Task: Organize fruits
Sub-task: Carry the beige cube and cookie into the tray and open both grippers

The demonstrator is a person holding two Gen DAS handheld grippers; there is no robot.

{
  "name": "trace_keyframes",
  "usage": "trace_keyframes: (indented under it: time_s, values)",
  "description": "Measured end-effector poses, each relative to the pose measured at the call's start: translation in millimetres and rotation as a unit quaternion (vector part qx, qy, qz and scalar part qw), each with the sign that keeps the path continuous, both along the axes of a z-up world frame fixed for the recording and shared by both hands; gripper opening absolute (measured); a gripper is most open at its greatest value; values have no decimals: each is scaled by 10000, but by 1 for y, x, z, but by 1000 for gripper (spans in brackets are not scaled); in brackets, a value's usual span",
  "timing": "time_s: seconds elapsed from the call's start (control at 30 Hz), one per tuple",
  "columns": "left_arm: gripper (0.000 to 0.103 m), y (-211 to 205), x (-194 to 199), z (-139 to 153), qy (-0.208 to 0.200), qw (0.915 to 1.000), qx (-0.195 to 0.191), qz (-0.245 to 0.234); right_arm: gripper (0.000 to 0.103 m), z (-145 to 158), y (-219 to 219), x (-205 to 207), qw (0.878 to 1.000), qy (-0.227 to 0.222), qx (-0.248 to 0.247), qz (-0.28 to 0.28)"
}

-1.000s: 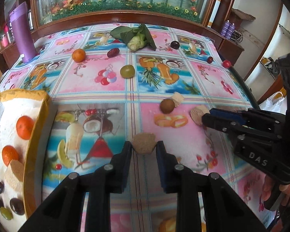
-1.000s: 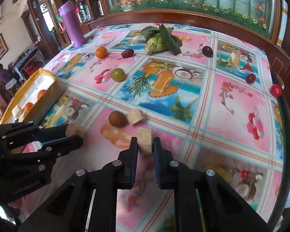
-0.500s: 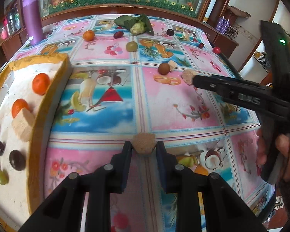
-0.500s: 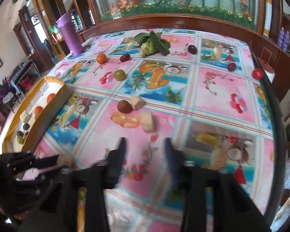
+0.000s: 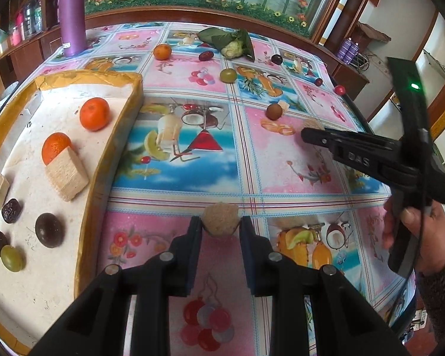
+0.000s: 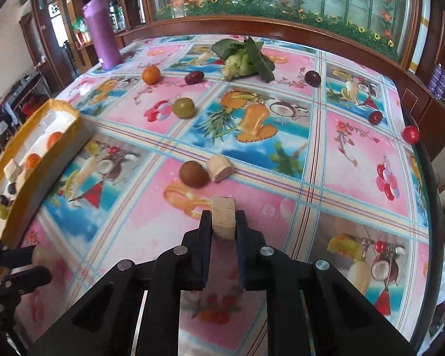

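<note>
The left claw [image 5: 221, 227] pinches a rounded tan chunk [image 5: 221, 218], a coarse, crumbly-looking piece of peeled or cut fruit, just beyond the tray's long side, over the near part of the counter [image 5: 192, 163]. The right claw [image 6: 224, 222] has just been closing and now presses flat on a pale block [image 6: 223, 218] with cut faces, low over the pink panel toward the counter's near edge; whether the block is clear of the cloth cannot be told. Both pieces look light, dry and fairly stiff, with a fibrous surface that should give the pads good friction, yet they may crumble or dent if squeezed hard, so a moderate pinch across the two broadest opposite faces seems the best hold. The yellow-rimmed tray [image 5: 124, 124] at the counter's left edge already holds two oranges, two similar wedges and several small dark and green fruits. Still loose are a brown round fruit [image 6: 193, 173] touching another cut piece [image 6: 219, 167] near the counter's middle, a green fruit [image 6: 183, 107], an orange [image 6: 150, 74], a red date [image 6: 194, 77] and a dark plum [image 6: 312, 78] toward the far edge. The round ones look smooth and likely to roll, so they would be taken across their widest part.
</note>
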State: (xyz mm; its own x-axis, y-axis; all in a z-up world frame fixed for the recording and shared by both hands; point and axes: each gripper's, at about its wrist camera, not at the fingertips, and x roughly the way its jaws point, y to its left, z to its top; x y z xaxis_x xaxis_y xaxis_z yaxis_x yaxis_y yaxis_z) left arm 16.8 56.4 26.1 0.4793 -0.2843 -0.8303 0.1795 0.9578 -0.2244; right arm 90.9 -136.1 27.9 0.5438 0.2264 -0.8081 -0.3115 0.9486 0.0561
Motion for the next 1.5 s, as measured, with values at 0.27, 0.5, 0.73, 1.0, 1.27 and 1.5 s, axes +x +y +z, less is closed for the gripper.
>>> trace_keyframes:
  time_s: [0.27, 0.5, 0.73, 1.0, 1.27, 1.5]
  values:
    - [28, 6, -19, 12, -86, 9998, -113, -140, 14, 26, 8, -72, 9987, -142, 449, 198]
    - [28, 13, -33, 25, -211, 9995, -160, -198, 14, 30, 19, -103, 9974, -109, 704, 113]
    - [28, 34, -38, 36, -380, 9991, -163, -19, 14, 32, 36, -107, 9965, -49, 820, 165]
    - [28, 72, -40, 39, -456, 9982, -158, 359, 14, 35, 71, -100, 9952, -1, 867, 444]
    - [28, 132, -39, 37, -448, 9948, -70, 916, 14, 37, 115, -82, 9921, 131, 998, 751]
    - [28, 183, -25, 32, -393, 9905, 191, 1301, 14, 38, 154, -56, 9883, 251, 1169, 946]
